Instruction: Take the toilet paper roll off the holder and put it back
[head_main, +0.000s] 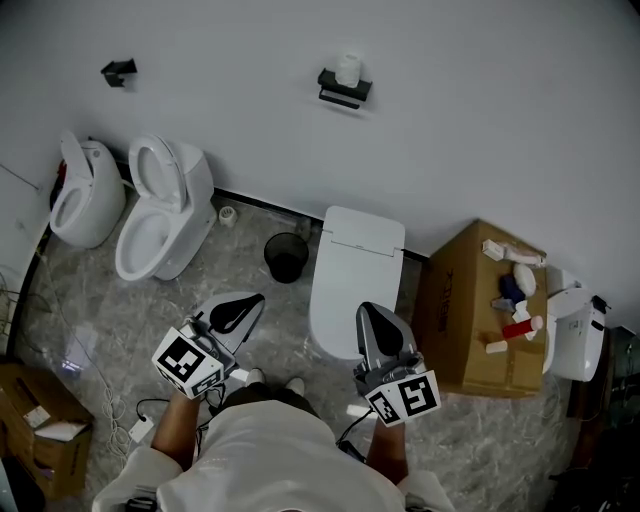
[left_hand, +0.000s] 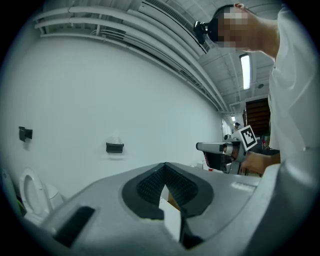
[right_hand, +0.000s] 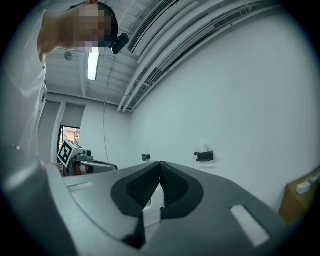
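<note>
A white toilet paper roll (head_main: 347, 69) stands on a black wall holder (head_main: 344, 88) high on the white wall; the holder (left_hand: 114, 147) shows small in the left gripper view and as the holder (right_hand: 204, 156) in the right gripper view. My left gripper (head_main: 257, 298) and right gripper (head_main: 363, 308) hover near my body, far from the wall, both pointing toward it. Both are shut with nothing between the jaws: left gripper (left_hand: 165, 165), right gripper (right_hand: 160, 163). The right gripper (left_hand: 216, 147) also appears in the left gripper view.
A white closed toilet (head_main: 352, 275) stands straight ahead, a black bin (head_main: 286, 256) to its left, two open toilets (head_main: 160, 215) further left. A cardboard box (head_main: 478, 310) with small items sits to the right. A second black bracket (head_main: 118, 70) hangs on the wall at left.
</note>
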